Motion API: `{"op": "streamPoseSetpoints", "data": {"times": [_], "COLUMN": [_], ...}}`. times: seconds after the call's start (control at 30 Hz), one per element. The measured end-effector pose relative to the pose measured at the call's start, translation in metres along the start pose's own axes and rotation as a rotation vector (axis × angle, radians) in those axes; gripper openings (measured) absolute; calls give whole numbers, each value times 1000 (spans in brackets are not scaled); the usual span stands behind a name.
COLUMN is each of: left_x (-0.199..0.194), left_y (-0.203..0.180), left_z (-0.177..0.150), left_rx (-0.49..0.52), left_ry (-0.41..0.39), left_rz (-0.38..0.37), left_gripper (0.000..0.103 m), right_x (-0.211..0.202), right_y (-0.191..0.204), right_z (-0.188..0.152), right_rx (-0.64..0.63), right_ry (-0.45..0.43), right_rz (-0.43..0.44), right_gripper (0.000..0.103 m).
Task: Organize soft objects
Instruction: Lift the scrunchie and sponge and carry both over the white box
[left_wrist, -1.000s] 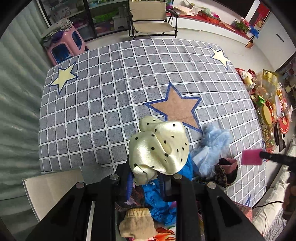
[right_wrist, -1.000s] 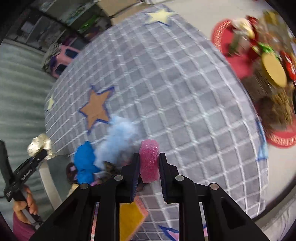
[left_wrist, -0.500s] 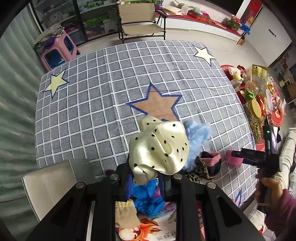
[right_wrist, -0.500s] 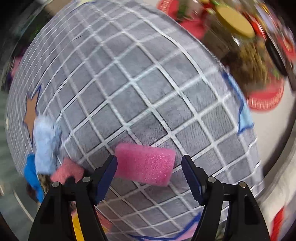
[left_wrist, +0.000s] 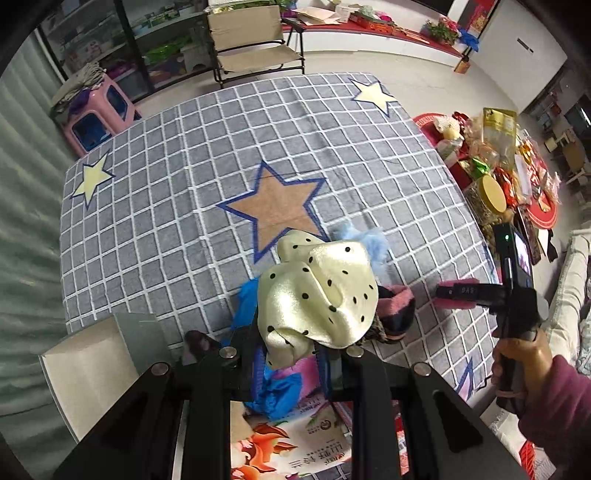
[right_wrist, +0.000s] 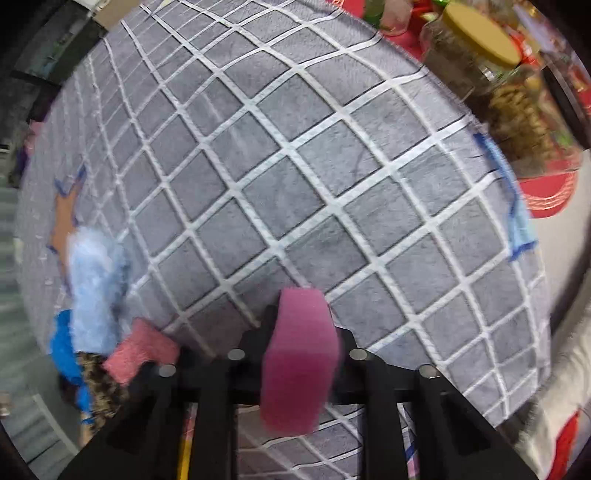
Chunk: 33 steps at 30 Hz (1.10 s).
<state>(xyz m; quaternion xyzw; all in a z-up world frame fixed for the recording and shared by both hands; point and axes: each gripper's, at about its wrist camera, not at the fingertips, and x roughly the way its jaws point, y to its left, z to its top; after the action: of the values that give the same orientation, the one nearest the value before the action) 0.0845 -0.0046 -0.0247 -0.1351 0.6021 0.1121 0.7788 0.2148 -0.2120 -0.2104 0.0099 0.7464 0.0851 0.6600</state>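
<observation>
The left tool (left_wrist: 291, 354) is clamped on a cream dotted cloth (left_wrist: 317, 295), which bunches up above the fingers and hangs over a pile of soft things at the near edge of the checked mat (left_wrist: 166, 206). That pile holds a pale blue fluffy piece (left_wrist: 364, 238), a bright blue cloth (left_wrist: 275, 391) and a pink-trimmed dark item (left_wrist: 397, 310), all touching one another.

The right tool (right_wrist: 301, 332) has just been closing and now squeezes a pink sponge (right_wrist: 301, 362). In the right wrist view the sponge's long axis runs along the fingers, one end pointing out past the tips toward the mat and the other back toward the camera. In the left wrist view it sits low over the mat, just right of the pile.

A jar with a yellow lid (right_wrist: 480, 40) stands beyond the mat's edge; its contents look brownish but cannot be made out.
</observation>
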Motion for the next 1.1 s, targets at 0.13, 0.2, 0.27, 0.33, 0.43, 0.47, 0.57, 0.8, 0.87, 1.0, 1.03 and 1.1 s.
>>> {"op": "streamPoseSetpoints", "data": {"times": [0.13, 0.2, 0.27, 0.33, 0.43, 0.47, 0.57, 0.8, 0.87, 1.0, 1.03, 1.1], "left_x": [-4, -7, -8, -9, -11, -12, -14, -19, -20, -21, -21, -21], "left_y": [-17, -31, -44, -58, -80, -88, -110, -159, -170, -187, -190, -195], "left_z": [-2, -2, -2, -1, 1, 1, 0, -16, -24, -46, -52, -67], "left_rx": [25, 50, 73, 94, 122, 134, 172, 251, 266, 296, 300, 303], "left_ry": [-3, -10, -14, -17, -19, -20, -21, -7, 3, 29, 34, 51], "left_rz": [-15, -21, -30, -39, -55, -60, -70, -101, -106, -119, -120, -124], "left_gripper": [25, 25, 25, 25, 25, 25, 25, 25, 25, 25, 25, 25], "right_x": [-11, -21, -35, -50, -74, -83, -100, -118, -123, -126, -127, -126], "right_y": [-16, -22, -26, -35, -45, -49, -55, -56, -60, -65, -66, -65], "right_z": [-1, -1, 0, -1, -4, -5, -10, -22, -27, -37, -39, -45], "right_rx": [-12, -8, -17, -27, -38, -42, -55, -137, -165, -227, -244, -281], "right_ry": [-9, -16, -32, -51, -79, -90, -114, -149, -150, -138, -132, -121], "right_rz": [47, 74, 88, 101, 118, 127, 143, 146, 148, 149, 148, 145], "right_gripper": [22, 22, 22, 22, 22, 22, 22, 22, 22, 22, 22, 22]}}
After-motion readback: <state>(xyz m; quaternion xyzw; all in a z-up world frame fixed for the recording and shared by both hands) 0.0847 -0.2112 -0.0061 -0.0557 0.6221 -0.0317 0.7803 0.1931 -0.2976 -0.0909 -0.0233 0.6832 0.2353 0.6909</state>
